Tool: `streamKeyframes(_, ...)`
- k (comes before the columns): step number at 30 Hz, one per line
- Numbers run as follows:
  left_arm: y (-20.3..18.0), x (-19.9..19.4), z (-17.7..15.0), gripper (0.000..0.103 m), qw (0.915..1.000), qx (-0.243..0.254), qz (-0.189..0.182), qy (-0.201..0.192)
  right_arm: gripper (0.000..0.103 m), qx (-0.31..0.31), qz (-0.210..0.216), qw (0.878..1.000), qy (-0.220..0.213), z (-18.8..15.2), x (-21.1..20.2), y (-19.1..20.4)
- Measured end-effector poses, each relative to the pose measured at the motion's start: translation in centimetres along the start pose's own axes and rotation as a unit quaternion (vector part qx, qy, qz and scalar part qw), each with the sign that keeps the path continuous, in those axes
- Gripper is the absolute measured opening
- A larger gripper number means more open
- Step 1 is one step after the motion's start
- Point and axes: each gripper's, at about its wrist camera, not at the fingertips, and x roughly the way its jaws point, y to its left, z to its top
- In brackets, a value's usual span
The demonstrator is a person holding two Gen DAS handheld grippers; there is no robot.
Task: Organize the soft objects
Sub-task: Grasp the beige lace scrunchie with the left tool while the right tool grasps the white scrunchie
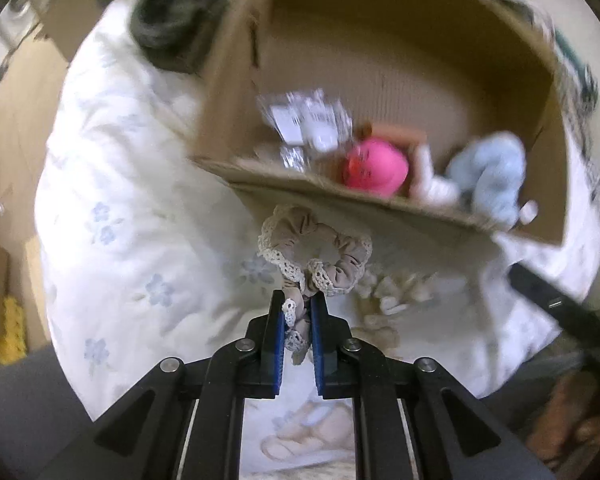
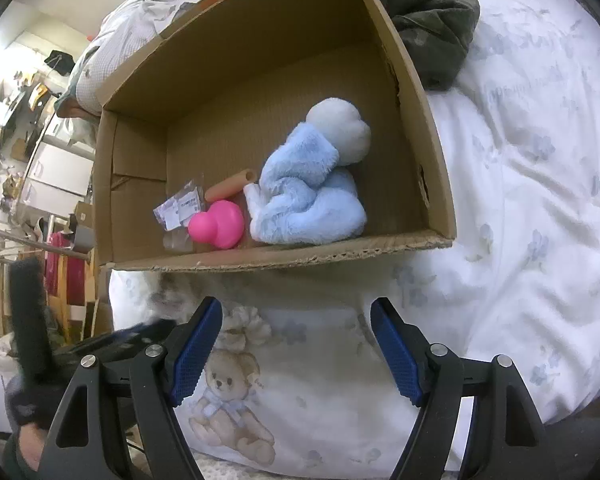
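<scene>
On a bed covered by a white quilt (image 2: pixel 520 200) printed with pale blue flowers and a teddy bear, an open cardboard box (image 2: pixel 440 216) sits on the far side of both grippers.

The left wrist view, partly blurred, shows the left gripper (image 1: pixel 299 310) clenched on a beige scrunchie (image 1: pixel 316 250) trimmed with cream lace. Its blue pads pinch one edge of the fabric ring, and the rest of the ring lies beyond the tips, just short of the box's near wall. Only this view shows the scrunchie. It also shows a small cream object (image 1: pixel 396 292), blurred, on the quilt to the right of the scrunchie.

The right wrist view is sharp and looks into the box. The right gripper (image 2: pixel 296 316) hangs over the quilt with its jaws spread wide and nothing between them. Inside the box, against the near wall, lie a light blue and white plush toy (image 2: pixel 312 196), a pink rubber toy (image 2: pixel 220 226), a tan tube (image 2: pixel 230 188) behind it, and small clear packets (image 2: pixel 178 210) to the left. A dark garment (image 2: pixel 432 32) is bunched beside the box's far right corner. At this view's left edge, a blurred dark shape and a cluttered room.
</scene>
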Motion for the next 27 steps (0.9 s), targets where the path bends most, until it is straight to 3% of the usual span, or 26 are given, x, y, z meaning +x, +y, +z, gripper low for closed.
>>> streamKeyframes(4,0.5,-2.1,-0.3,0.011,0.9993,-0.004,0.016,-0.033,0.081,-0.008,0.002,1.0,0.013,-0.3,0.6,0.4)
streamKeyframes(13,-0.6,-0.9,0.0,0.011,0.9991,0.009,0.034,-0.024,0.081,-0.079,-0.012,0.996,0.049,-0.6,4.3,4.5)
streamKeyframes(20,1.4,-0.3,0.3,0.011,0.999,-0.004,0.042,-0.017,0.081,-0.147,-0.019,0.985,0.091,-1.6,7.8,7.3)
streamKeyframes(24,1.6,-0.3,0.4,0.011,0.9988,-0.002,0.046,-0.019,0.081,-0.201,-0.039,0.975,0.087,-2.3,8.6,9.0)
streamKeyframes(26,1.7,0.0,0.8,0.011,0.9987,-0.002,0.048,-0.018,0.063,-0.22,-0.039,0.971,0.084,-2.6,8.8,9.5)
streamKeyframes(27,1.8,-0.1,0.7,0.011,0.9987,-0.003,0.048,-0.017,0.043,-0.223,-0.041,0.97,0.089,-2.7,8.9,9.6)
